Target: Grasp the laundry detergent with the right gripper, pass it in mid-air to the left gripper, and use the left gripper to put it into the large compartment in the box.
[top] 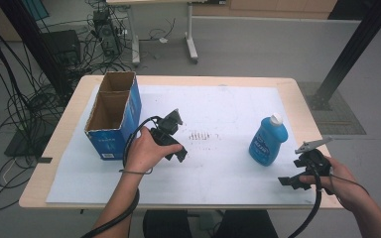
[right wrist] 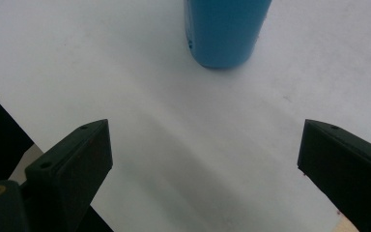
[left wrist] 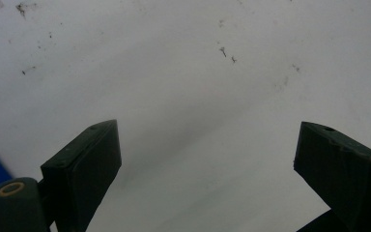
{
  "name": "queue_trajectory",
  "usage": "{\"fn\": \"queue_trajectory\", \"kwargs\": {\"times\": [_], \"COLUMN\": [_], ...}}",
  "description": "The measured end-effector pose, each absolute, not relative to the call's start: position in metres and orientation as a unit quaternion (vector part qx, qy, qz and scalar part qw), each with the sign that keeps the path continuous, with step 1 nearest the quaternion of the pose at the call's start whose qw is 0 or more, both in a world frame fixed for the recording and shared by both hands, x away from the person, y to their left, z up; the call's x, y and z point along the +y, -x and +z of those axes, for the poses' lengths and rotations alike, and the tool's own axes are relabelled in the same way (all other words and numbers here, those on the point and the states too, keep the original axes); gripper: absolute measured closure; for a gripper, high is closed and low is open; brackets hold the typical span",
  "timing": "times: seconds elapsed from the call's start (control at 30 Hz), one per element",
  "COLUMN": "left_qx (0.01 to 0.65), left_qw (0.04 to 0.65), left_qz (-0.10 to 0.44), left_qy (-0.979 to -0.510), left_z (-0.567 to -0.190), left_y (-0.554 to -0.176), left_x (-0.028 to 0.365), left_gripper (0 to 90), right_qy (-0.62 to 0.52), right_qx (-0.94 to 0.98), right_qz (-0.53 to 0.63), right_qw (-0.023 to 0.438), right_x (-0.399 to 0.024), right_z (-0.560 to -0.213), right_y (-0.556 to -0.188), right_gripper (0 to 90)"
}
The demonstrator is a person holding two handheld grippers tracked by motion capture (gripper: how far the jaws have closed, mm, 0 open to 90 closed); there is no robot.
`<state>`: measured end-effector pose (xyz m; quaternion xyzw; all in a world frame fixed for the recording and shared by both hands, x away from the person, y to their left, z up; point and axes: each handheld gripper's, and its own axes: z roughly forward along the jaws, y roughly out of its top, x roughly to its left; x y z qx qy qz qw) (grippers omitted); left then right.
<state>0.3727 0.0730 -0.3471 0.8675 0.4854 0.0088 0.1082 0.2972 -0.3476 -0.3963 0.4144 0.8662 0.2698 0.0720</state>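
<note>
Fig.: bench scene w/ two hand-held tongs, nothing gripped yet. We take the blue bottle as the thing in hand, since it stands nearest the right tongs and sits dead ahead in the right gripper view.

Position: the bottle stands on the white sheet at the right side of the bench, white cap up, leaning a little as the high view renders it; its long axis runs approx. vertical. It touches neither tongs.

Key relation: from the right tongs the bottle lies forward and slightly to the left, near but apart. In the right gripper view its lower body is above the gap between the jaws, a bit right of centre, so we judge the approach line roughly set; a short push ahead along the sheet would bring the jaws round the body, across its short axis.

Tongs state: right tongs spread wide, nothing between the jaws, bare sheet below. Left tongs also spread wide and empty (left gripper view has marked white sheet between the jaws).

Which hand is nearer: the right, clearly. The left hand rests mid-bench, just beside the open cardboard box w/ blue sides, well apart from the bottle. We judge the box a likely destination, but that is inference, not sth the frames settle.
</note>
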Motion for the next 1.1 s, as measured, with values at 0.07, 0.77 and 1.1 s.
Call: {"fn": "queue_trajectory", "kwargs": {"times": [0.07, 0.77, 1.1], "left_qx": [0.485, 0.484, 0.485], "left_qw": [0.111, 0.111, 0.116], "left_qz": [0.007, 0.007, 0.001], "left_qy": [-0.868, -0.868, -0.867], "left_z": [-0.347, -0.346, -0.347], "left_y": [-0.372, -0.373, -0.371], "left_x": [0.073, 0.073, 0.074], "left_gripper": [9.8, 9.8, 9.9], "right_qy": [-0.416, -0.427, -0.414], "right_qx": [0.865, 0.836, 0.823], "right_qz": [0.273, 0.325, 0.363], "right_qw": [0.071, 0.114, 0.142], "right_x": [-0.346, -0.339, -0.339], "right_z": [-0.399, -0.419, -0.429], "right_y": [-0.297, -0.299, -0.3], "right_gripper": [4.7, 2.9, 2.8]}}
